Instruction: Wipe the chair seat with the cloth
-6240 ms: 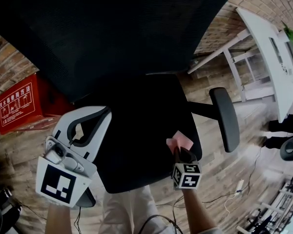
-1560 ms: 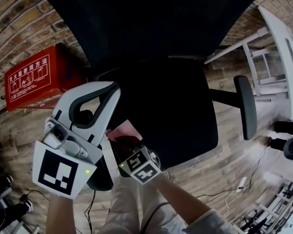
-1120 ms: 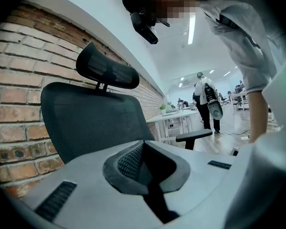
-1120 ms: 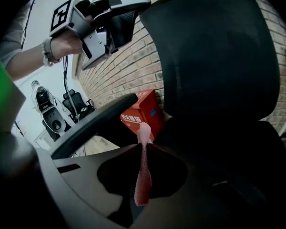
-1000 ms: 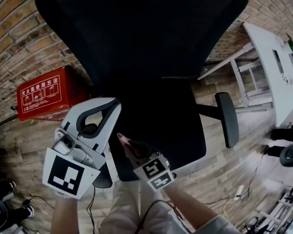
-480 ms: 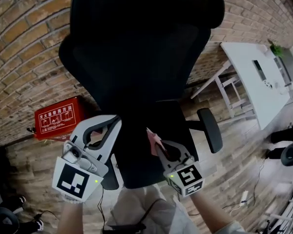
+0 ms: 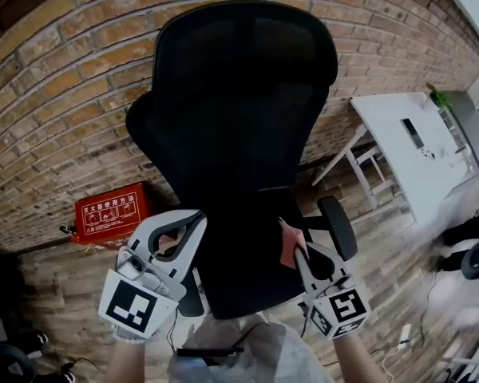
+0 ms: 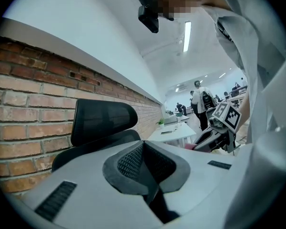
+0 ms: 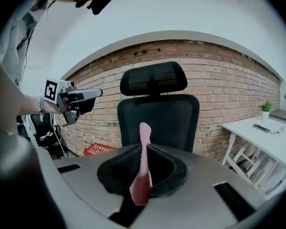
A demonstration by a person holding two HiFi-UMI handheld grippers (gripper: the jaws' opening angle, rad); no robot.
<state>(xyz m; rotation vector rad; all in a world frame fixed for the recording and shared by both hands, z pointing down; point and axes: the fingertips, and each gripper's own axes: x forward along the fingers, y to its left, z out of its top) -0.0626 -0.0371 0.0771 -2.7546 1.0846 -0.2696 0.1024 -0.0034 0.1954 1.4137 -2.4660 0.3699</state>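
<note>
Jaws of the right gripper [image 9: 143,168] are closed on the pink cloth [image 9: 144,142], pinched thin between the pads, with its free end sticking up past the tips. Jaws of the left gripper [image 8: 144,162] are together, pads meeting, nothing between them.

Brick wall [image 7: 64,94] fills the background, wooden floor [image 7: 56,294] below it. Black mesh office chair [image 7: 239,118] stands against the wall, backrest and headrest upright and facing the person. Chair seat [image 7: 239,282] is dark and bare, low in the head view between the two grippers. White desk [image 7: 399,142] is off to the right, by the wall. Red box [image 7: 112,212] with white print sits on the floor at the foot of the wall, left of the chair.

Left gripper [image 7: 193,222] is held up over the chair's left armrest [image 7: 190,294], at the seat's left edge. Right gripper [image 7: 299,255] is at the seat's right side, just beside the right armrest [image 7: 337,228], and points at the backrest. Cloth [image 7: 286,242] overlaps the seat's right edge in the head view. In the right gripper view its tip stands free in the air in front of the backrest; whether any part touches the seat, cannot tell.

Small green plant [image 9: 266,108] is on the desk's far end.
</note>
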